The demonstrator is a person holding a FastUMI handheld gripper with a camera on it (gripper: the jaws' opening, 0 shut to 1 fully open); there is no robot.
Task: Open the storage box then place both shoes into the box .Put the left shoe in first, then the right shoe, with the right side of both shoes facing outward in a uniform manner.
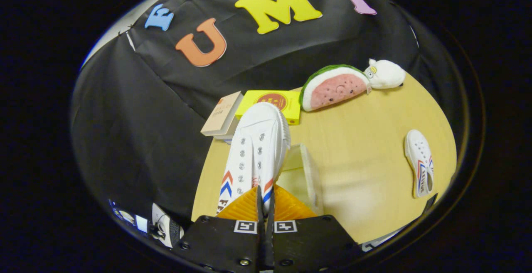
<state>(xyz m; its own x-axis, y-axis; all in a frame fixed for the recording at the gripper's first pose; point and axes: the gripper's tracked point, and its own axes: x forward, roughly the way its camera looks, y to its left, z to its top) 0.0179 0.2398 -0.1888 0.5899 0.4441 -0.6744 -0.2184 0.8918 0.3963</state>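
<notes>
Gripper view. The gripper has its two orange fingers drawn close together, the jaws clenched on the rear edge of a white canvas shoe, which extends forward from the fingertips with its toe pointing toward the booth wall. The held shoe shows metal eyelets and red-and-blue chevron marks on its side; it appears raised above the wooden surface.

Just to the right of the held shoe, and partly hidden behind it, stands the translucent storage box; whether its lid is open cannot be judged clearly. The second white shoe lies on the surface well apart to the right, with the same chevron marks.

Beyond the toe of the held shoe rest a yellow box and, beside it, a tan book. Further right, near the wall, sit a watermelon-slice plush and a small white plush, touching one another.
</notes>
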